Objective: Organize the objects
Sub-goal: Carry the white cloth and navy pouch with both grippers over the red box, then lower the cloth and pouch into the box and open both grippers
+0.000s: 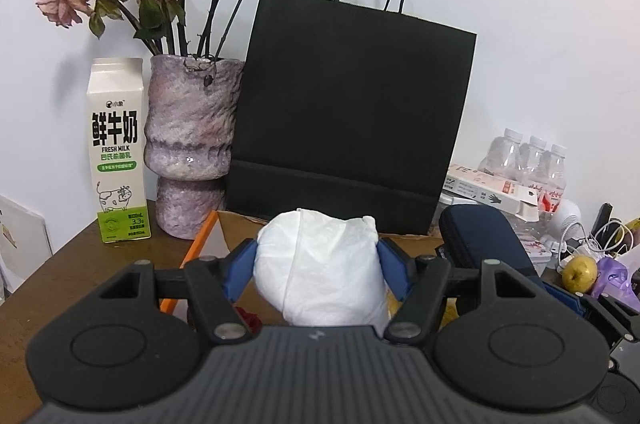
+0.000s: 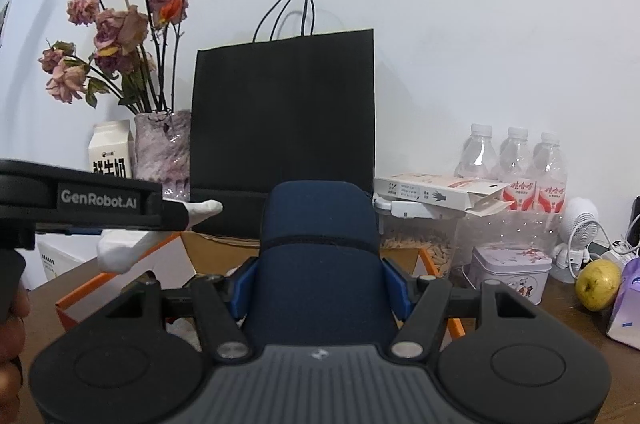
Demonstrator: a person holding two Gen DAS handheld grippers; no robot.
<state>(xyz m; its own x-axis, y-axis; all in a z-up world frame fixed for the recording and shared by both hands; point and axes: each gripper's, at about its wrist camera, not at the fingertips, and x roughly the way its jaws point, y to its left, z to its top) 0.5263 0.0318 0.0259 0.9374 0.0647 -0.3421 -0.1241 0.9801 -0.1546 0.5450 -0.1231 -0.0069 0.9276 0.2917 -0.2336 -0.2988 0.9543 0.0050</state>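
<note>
1. Two grippers loaded. Left gripper [image 1: 318, 260] is clamped on a white bundle [image 1: 320, 264], crumpled paper or plastic; blue pads [image 1: 240, 270] press both its sides. Bundle is held up off the table, in front of the black paper bag [image 1: 352, 112].
2. Right gripper [image 2: 320, 284] is clamped on a dark blue zip case [image 2: 320, 244], pads against both flanks. Case is also lifted clear, with the bag directly behind it.
3. Left gripper's side shows in the right view, near the right gripper, so the hands are side by side.
4. Below and ahead: an open cardboard box with orange edges [image 2: 120, 276] on the brown table [image 1: 100, 264]. My read: it's the drop point.
5. Step, as I judge it: mid-carry, both items gripped, nothing placed yet.
6. Next move calls for getting each item over the box opening, lowering, then releasing. One at a time is safer, since the hands sit close.
7. Risks: soft bundle may slip or snag on the pads; vase [image 1: 192, 144] and milk carton [image 1: 116, 152] stand near the left side.
</note>
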